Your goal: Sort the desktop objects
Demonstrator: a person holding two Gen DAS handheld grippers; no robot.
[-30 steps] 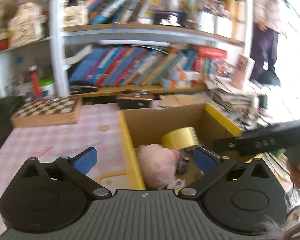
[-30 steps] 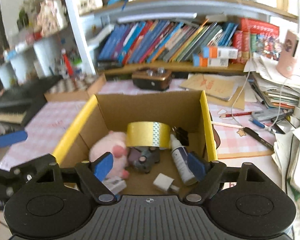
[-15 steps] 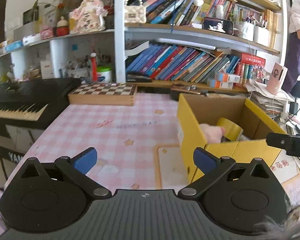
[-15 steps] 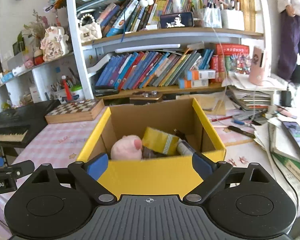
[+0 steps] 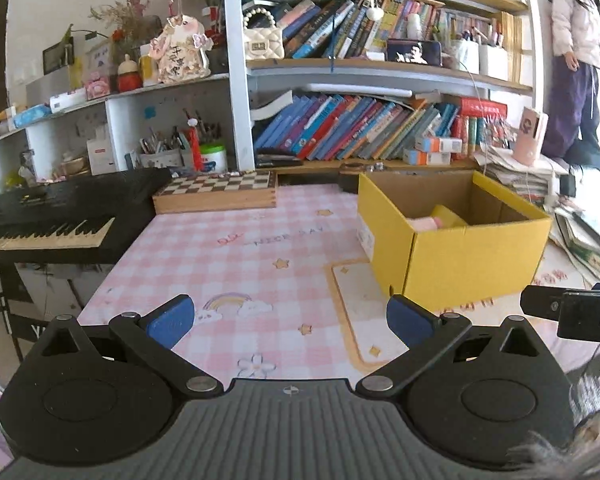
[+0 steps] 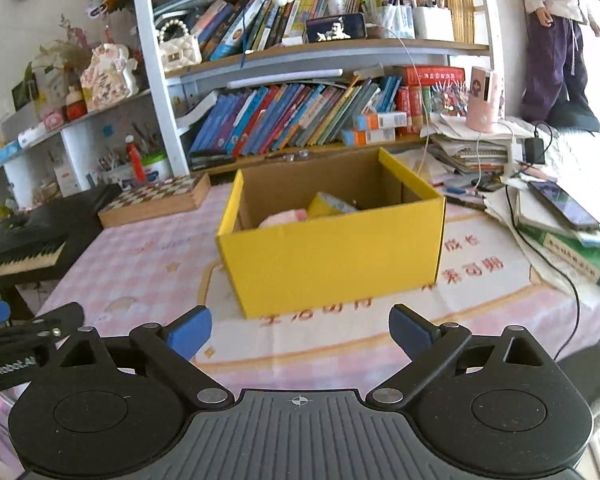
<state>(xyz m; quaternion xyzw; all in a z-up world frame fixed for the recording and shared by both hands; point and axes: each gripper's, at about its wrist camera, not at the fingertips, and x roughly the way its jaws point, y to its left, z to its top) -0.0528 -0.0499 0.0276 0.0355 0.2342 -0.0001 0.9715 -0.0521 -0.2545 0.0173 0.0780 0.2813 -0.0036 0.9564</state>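
Note:
A yellow cardboard box (image 6: 332,260) stands on the pink checked tablecloth (image 5: 236,256); in the left wrist view the box (image 5: 460,264) is at the right. Inside it I see the top of a pink plush toy (image 6: 284,218) and a yellow tape roll (image 6: 328,206); whatever lies deeper is hidden by the wall. My right gripper (image 6: 300,330) hangs in front of the box, its jaws opening with nothing between them. My left gripper (image 5: 290,318) is open over bare cloth, left of the box, holding nothing.
A wooden chessboard box (image 5: 216,192) and a black keyboard (image 5: 44,220) sit at the left. Bookshelves (image 6: 300,112) line the back. Stacked books, papers, a phone (image 6: 560,204) and cables crowd the right side. A person (image 6: 552,32) stands at the far right.
Both grippers have pulled back from over the box toward the table's near edge. The box now looks smaller and farther off. The right jaws stand wider than before.

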